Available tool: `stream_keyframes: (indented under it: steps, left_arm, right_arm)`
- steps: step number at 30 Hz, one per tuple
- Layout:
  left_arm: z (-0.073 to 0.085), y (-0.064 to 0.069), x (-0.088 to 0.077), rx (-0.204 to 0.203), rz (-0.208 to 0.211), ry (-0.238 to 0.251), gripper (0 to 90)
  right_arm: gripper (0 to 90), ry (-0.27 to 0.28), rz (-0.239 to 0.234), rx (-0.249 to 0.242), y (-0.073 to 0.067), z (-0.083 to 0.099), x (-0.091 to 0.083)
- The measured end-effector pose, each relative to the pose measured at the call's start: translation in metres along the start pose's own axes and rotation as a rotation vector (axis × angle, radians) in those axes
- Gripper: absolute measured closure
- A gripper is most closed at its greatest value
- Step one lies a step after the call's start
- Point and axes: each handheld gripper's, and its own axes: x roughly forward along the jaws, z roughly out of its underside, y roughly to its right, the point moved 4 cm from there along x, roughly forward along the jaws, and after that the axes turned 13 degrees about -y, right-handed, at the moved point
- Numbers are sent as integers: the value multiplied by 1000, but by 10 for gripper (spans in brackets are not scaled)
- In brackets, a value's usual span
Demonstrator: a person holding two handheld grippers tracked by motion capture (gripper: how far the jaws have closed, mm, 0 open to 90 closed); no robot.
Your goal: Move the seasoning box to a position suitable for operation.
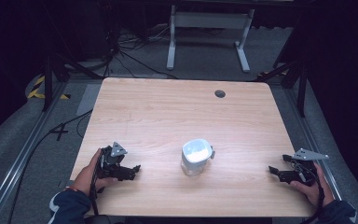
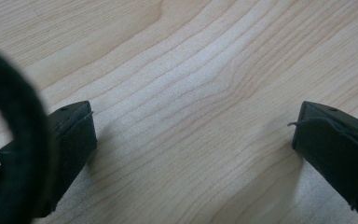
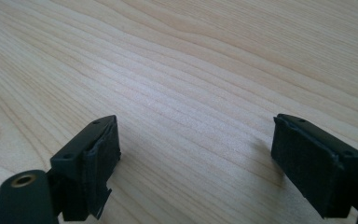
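A clear jar with a white lid stands upright on the wooden table, near the front middle. My left gripper rests on the table to the jar's left, held by a hand, jaws pointing toward the jar. In the left gripper view the left gripper is open, with bare wood between its pads. My right gripper lies near the table's front right edge, pointing left toward the jar. The right gripper is open too, nothing between its jaws.
A round grommet hole sits near the table's far right edge. Beyond the table stand a white frame leg set and cables on the grey floor. Dark stands flank both sides.
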Motion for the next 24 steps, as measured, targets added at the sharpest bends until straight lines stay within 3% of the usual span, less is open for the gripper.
stream_keyframes:
  steps: [2,13,15,16,19,21,22,23,24]
  left_arm:
    - [-6,0,3,21,3,5,1]
    - [-7,4,4,40,18,13,16]
    - [-6,7,4,61,23,16,18]
    - [-6,8,3,58,26,8,22]
    - [-6,9,3,71,27,18,28]
    - [-6,9,2,101,34,27,55]
    - [-5,11,2,122,55,18,57]
    - [-5,11,2,122,55,18,61]
    - [-6,12,2,137,68,22,61]
  right_arm:
    - [152,0,-2,0,0,0,0]
    - [182,-17,-5,-18,0,-2,-1]
    - [317,-28,6,-20,-1,-4,-5]
    - [315,-25,3,-20,-2,-5,-7]
    - [413,40,-67,-37,-6,-13,-16]
    - [505,79,-73,-42,-9,-22,-22]
    - [595,101,-86,-51,-14,-31,-26]
    - [647,100,-88,-54,-16,-34,-28]
    - [647,100,-88,-54,-16,-34,-28]
